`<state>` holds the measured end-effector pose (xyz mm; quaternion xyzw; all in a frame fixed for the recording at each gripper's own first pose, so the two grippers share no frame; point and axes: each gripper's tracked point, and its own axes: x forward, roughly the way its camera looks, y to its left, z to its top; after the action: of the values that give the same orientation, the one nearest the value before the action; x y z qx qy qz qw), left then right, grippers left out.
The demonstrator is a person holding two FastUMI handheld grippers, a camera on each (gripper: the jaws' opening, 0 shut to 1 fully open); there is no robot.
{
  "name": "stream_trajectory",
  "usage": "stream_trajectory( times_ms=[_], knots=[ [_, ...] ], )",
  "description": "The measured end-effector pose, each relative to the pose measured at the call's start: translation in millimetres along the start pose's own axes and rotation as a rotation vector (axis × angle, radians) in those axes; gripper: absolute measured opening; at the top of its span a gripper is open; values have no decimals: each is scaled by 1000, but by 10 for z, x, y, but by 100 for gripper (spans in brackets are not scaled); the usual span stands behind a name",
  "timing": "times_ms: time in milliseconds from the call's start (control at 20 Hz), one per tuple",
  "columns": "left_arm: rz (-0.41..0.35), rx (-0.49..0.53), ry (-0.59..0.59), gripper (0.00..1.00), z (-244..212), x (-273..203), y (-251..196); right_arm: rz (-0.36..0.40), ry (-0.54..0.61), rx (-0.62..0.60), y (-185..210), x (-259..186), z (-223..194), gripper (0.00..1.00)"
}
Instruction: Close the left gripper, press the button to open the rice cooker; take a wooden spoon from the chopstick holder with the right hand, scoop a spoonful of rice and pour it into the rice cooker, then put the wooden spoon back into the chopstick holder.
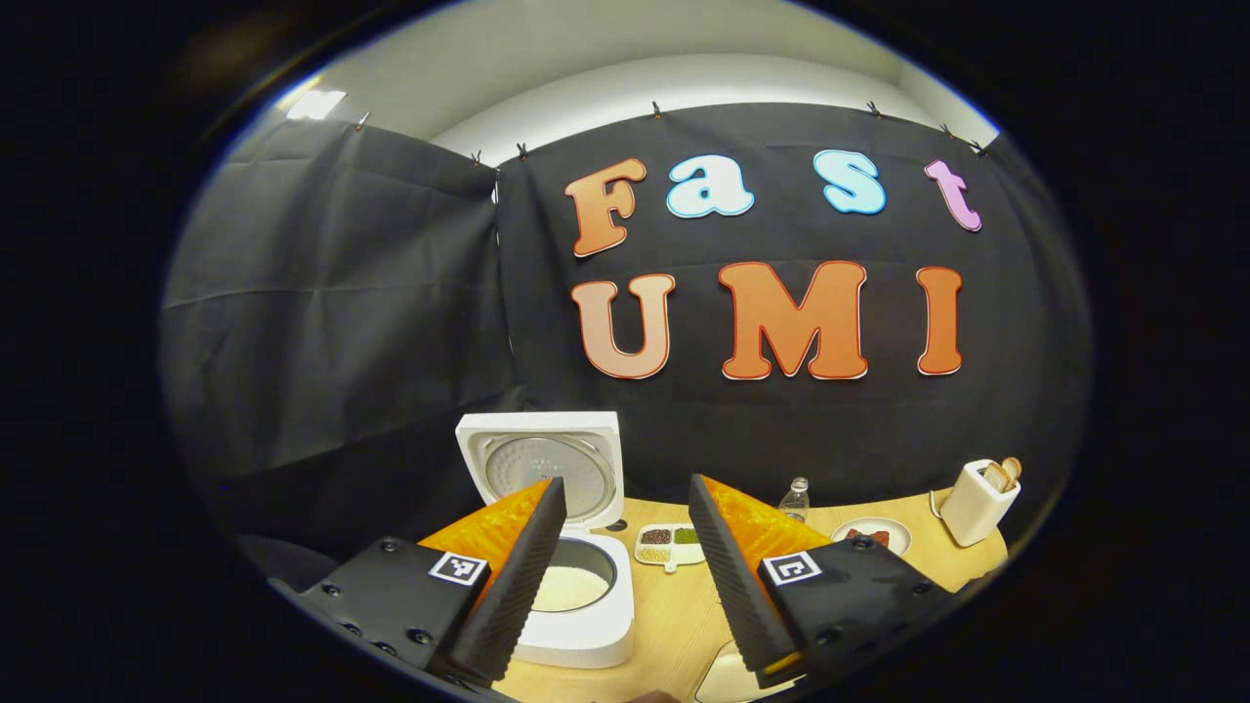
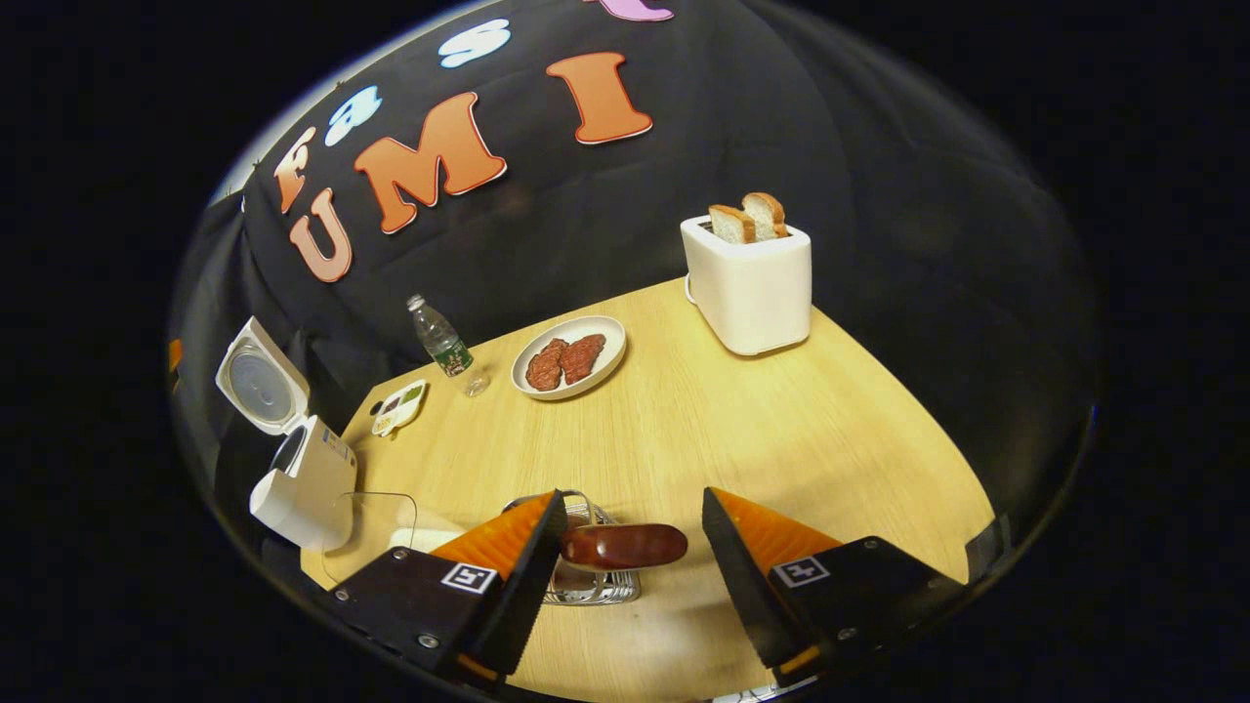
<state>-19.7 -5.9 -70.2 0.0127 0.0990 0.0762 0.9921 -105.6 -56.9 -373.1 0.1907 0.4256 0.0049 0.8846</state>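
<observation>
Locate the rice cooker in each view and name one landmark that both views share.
Left gripper view: rice cooker low and left of centre, lid up, just beyond the left finger.
Right gripper view: rice cooker at the far left table edge, lid up.
Shared landmark: toaster holding bread.

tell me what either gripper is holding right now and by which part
Nothing. Both grippers are open; the wooden spoon sits between the right fingers, ungripped.
</observation>
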Motion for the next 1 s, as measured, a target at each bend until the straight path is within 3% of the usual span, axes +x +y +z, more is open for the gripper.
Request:
stream_trajectory(
  times_ms=[200,250,300,350,450,1000],
  knots=[
    [20,-24,9,88,0,-19,-30,55,41,40,121,49,-67,64],
    [24,-18,7,88,7,-29,-22,60,32,41,146,71,-27,49],
    [31,-10,2,88,25,-40,-10,68,27,40,183,97,2,49],
    [34,-2,-1,87,39,-58,-9,85,31,46,235,113,17,39],
    [42,8,-5,88,39,-87,22,118,36,62,350,140,57,31],
    [118,-13,-29,88,-30,-224,617,88,-11,23,532,250,185,16]
  ],
)
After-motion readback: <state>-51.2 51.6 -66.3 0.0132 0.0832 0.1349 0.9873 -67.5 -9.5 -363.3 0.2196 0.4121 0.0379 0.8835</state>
